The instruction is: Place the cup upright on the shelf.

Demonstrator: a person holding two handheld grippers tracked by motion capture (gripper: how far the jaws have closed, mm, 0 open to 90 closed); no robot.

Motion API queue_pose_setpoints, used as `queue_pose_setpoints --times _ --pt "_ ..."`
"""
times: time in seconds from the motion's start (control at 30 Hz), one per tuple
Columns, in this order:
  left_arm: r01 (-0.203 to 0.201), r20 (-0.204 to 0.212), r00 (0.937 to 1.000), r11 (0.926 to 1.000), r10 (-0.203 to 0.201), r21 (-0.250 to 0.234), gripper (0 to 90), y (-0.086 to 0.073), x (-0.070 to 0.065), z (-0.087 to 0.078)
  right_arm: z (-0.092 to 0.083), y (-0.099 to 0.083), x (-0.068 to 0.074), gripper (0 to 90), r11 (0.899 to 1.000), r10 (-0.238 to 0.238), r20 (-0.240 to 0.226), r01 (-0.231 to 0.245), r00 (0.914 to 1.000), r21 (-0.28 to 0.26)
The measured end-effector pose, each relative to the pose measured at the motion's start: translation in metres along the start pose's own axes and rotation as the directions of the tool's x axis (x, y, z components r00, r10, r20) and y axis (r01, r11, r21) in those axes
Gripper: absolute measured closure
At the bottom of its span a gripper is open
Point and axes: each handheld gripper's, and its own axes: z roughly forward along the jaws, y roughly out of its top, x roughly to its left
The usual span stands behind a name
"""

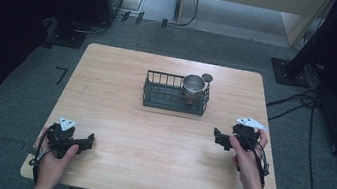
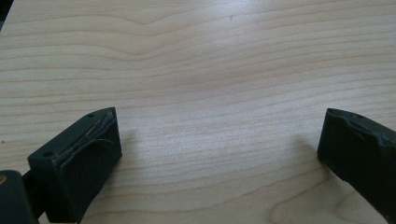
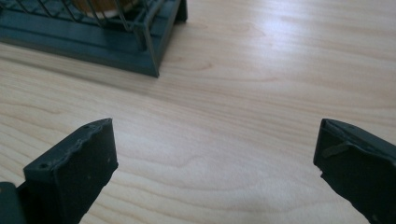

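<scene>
Both the left hand-held gripper (image 1: 79, 142) and right hand-held gripper (image 1: 221, 138) gape wide, empty, over the pale wooden surface (image 1: 120, 102), near a dark wire basket (image 1: 174, 100) holding a metal cup (image 1: 193, 86).

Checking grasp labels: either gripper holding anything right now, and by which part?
Nothing held. Left gripper and right gripper both stand open over bare table; the cup sits in the wire basket.

Light wooden table (image 1: 120, 97) with rounded corners, mid-frame. Dark wire basket (image 1: 174, 100) sitting upper centre, metal cup (image 1: 193, 84) tucked in its right end. Small round dark thing (image 1: 207, 77) just behind, can't tell what.
</scene>
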Motion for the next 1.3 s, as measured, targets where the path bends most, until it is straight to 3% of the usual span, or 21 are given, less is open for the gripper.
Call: queue_pose_setpoints --times 0.37,1.13,1.3 --pt "-0.001 0.0 1.0 1.0 0.001 0.0 0.0 0.0 0.0 0.0 -0.004 -0.03 -0.014 0.0 0.999 0.042 0.021 -0.043 0.9989 0.028" --pt "-0.001 0.0 1.0 1.0 0.001 0.0 0.0 0.0 0.0 0.0 -0.023 -0.078 -0.035 0.0 0.993 0.079 0.087 -0.086 0.9931 0.084" --pt "0.0 0.0 1.0 1.0 0.0 0.0 0.0 0.0 0.0 0.0 -0.027 -0.091 -0.032 0.0 0.993 0.055 0.112 -0.065 0.9921 0.094"
